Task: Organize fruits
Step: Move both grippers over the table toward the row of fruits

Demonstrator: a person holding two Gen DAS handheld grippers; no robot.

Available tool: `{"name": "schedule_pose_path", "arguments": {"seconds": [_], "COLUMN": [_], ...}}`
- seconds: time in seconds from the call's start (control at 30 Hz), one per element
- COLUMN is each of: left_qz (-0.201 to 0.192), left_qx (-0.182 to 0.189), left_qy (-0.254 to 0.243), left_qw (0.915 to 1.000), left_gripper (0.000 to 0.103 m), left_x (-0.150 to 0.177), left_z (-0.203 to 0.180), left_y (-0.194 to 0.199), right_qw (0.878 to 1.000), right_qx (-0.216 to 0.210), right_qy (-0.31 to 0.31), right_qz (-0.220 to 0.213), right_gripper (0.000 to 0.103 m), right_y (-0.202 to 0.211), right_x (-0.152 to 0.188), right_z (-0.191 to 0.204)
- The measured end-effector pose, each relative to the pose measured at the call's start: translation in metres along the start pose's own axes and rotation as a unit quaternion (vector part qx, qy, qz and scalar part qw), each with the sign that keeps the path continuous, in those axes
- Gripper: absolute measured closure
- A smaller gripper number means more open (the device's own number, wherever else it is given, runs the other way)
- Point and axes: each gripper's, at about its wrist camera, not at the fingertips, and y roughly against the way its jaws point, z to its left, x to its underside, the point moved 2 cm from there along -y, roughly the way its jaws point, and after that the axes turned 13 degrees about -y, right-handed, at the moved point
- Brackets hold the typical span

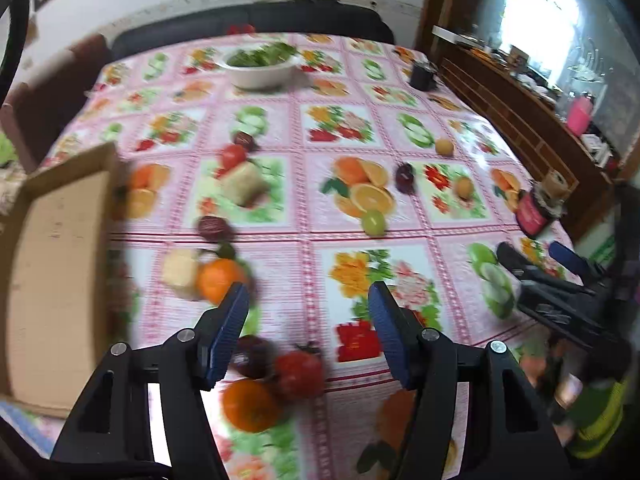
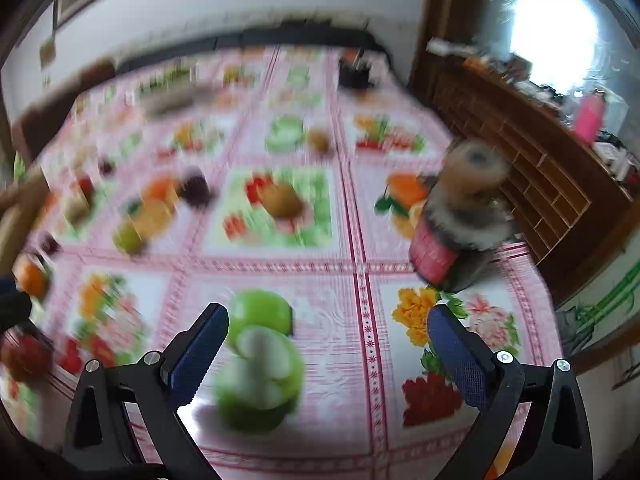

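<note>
Two sets of blue-padded fingers, both spread wide and holding nothing. Left gripper (image 1: 308,300) hovering over a tomato (image 1: 298,374), a dark plum (image 1: 252,356) and an orange (image 1: 248,404) at the near edge of the counter (image 1: 280,308) — fruit barely caught in the blurred right view. Right gripper (image 2: 328,328) above printed cloth only. Farther out, left view only: cardboard box (image 1: 56,280) at left, more loose fruit — green apple (image 1: 374,222) mid-counter — white bowl (image 1: 260,66) of greens. Dark jar (image 2: 444,248) near the right edge, beside the wooden cabinet (image 2: 532,188).
</note>
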Motion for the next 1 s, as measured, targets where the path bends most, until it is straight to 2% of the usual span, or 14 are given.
{"name": "schedule_pose_path", "arguments": {"seconds": [0.07,0.13,0.2,0.27,0.43,0.6,0.73,0.9,1.0], "left_qz": [-0.006,-0.014,-0.018,-0.021,-0.020,-0.016,-0.017,-0.022,-0.023], "left_qx": [-0.020,-0.042,-0.060,-0.075,-0.097,-0.106,-0.114,-0.140,-0.143], "left_qy": [0.002,0.003,0.002,0.002,0.002,0.012,0.023,0.037,0.045], "left_qw": [0.9998,0.9990,0.9980,0.9970,0.9950,0.9942,0.9931,0.9893,0.9885], "left_gripper": [0.042,0.042,0.041,0.038,0.036,0.036,0.036,0.036,0.036], "left_x": [-0.003,-0.004,-0.003,-0.001,0.010,0.019,0.022,0.027,0.029], "left_z": [0.005,0.010,0.012,0.016,0.018,0.020,0.026,0.032,0.036], "left_y": [0.006,0.015,0.020,0.025,0.029,0.030,0.035,0.042,0.043], "right_qw": [0.997,0.989,0.985,0.984,0.985,0.988,0.988,0.990,0.990], "right_qx": [-0.063,-0.134,-0.159,-0.171,-0.170,-0.152,-0.155,-0.142,-0.137], "right_qy": [-0.033,-0.053,-0.045,-0.027,-0.013,-0.002,-0.010,-0.015,-0.014], "right_qz": [0.009,0.034,0.046,0.032,-0.001,0.001,0.002,0.004,0.002], "right_gripper": [0.002,0.002,0.002,0.002,0.002,0.002,0.002,0.002,0.002], "right_y": [0.013,0.023,0.032,0.048,0.072,0.075,0.076,0.077,0.078], "right_x": [-0.001,0.002,0.004,0.007,0.010,0.015,0.020,0.027,0.030], "right_z": [0.003,0.012,0.026,0.041,0.058,0.059,0.054,0.049,0.047]}}
